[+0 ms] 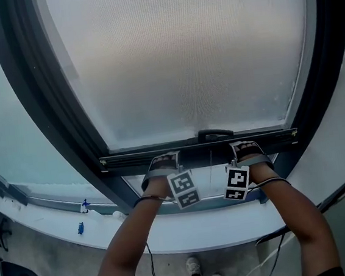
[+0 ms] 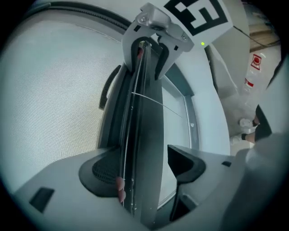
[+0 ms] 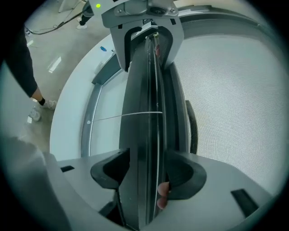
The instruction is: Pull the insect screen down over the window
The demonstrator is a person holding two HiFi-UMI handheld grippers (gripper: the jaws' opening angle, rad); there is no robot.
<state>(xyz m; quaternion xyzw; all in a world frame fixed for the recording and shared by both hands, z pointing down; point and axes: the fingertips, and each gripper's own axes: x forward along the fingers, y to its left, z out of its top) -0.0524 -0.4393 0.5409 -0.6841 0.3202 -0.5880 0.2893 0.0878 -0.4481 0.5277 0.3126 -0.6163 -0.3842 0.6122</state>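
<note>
Nearest the camera, two bare forearms are seen, each ending in one pair of tongs. The left tongs and the right tongs are set side by side, a little apart, on the one bottom bar of the insect screen. In the right gripper view the bar is clenched between both jaws. In the left gripper view the same bar is held between widely set jaws, with the mesh-side jaw pressed against it and the other jaw meeting its edge. One dark handle is noted on the bar's upper edge, between the two pairs of tongs. One thin cord is seen below the bar. The mesh is drawn over most of the opening, and one strip of uncovered pane is left beneath the bar. One dark window frame is recorded around the mesh. Below, one white sill is observed, with two small blue items at its left. Two shoes are visible on the floor.
</note>
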